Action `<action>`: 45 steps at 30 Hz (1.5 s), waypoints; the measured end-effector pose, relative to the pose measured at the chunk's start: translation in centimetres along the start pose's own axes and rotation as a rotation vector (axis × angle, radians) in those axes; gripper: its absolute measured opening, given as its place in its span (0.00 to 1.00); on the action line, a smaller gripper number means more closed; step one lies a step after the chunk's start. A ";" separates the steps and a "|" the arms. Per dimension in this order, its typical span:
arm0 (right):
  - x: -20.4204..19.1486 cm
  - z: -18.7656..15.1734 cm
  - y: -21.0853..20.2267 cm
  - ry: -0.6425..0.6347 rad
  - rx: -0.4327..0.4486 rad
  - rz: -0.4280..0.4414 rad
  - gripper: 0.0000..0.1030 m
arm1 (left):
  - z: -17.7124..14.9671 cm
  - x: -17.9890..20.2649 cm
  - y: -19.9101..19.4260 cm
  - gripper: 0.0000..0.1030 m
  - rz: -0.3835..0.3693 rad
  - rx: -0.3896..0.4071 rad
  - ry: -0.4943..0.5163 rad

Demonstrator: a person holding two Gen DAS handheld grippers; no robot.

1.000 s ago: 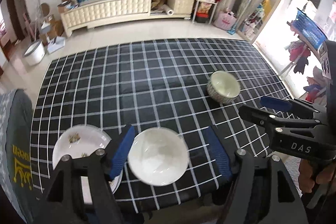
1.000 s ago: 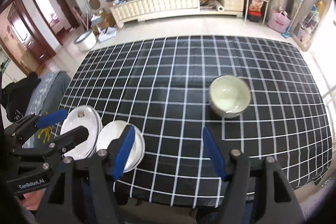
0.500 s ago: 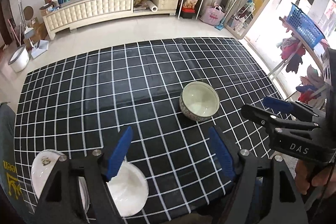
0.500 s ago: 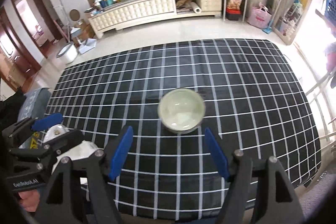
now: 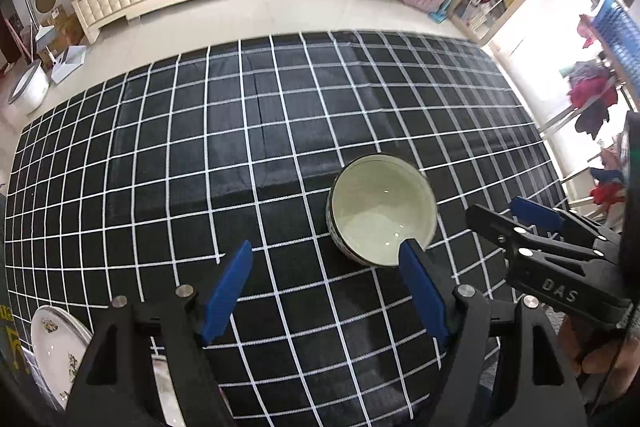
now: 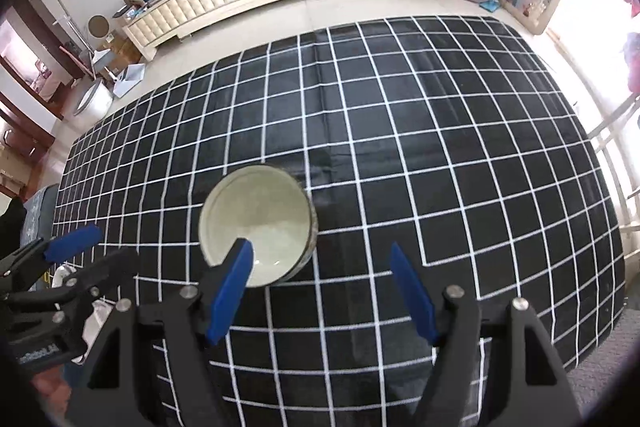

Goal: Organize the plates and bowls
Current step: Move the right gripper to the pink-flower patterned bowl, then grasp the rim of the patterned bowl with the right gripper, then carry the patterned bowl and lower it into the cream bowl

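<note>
Right now both grippers hang over the checked tablecloth (image 5: 248,155) with their blue pads spread wide and nothing between them. The left gripper (image 5: 326,269) has its right-hand pad crossing the near rim of the bowl (image 5: 382,213); the right gripper (image 6: 320,271) has its left-hand pad over the same bowl's near edge in its own view, so the bowl sits between the two tools, closer to neither by much. It stands upright, pale inside, with a patterned outer wall.

The step in hand looks like picking up this bowl, and only one tool should take it. A good grip would put one pad inside the rim and one outside on the near wall, coming down steeply, then closing gently, since glazed ware is slick and could tip if caught off-centre.

Outward from there, a white plate (image 5: 56,347) with small brown markings lies at the near left corner of the table, with another white dish just beside it, mostly hidden behind the left gripper's frame. Between bowl and plates the cloth is bare; the only obstacle is the other gripper close alongside.
</note>
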State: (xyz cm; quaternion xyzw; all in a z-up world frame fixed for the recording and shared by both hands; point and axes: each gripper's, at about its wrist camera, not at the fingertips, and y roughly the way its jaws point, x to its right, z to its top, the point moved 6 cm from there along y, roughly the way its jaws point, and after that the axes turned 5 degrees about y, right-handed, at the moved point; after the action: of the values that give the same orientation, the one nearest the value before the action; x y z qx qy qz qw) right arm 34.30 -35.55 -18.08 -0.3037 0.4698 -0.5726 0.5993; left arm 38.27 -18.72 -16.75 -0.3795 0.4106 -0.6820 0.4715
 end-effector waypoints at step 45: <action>-2.2 -2.5 3.3 -0.020 -0.067 0.005 0.11 | -0.7 2.3 8.5 0.07 -0.030 -0.088 0.048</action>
State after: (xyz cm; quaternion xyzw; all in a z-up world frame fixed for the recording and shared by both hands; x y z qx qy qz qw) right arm 33.53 -32.43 -21.50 -0.3280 0.4834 -0.5519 0.5950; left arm 39.85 -22.61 -24.48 -0.3894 0.4459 -0.6791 0.4340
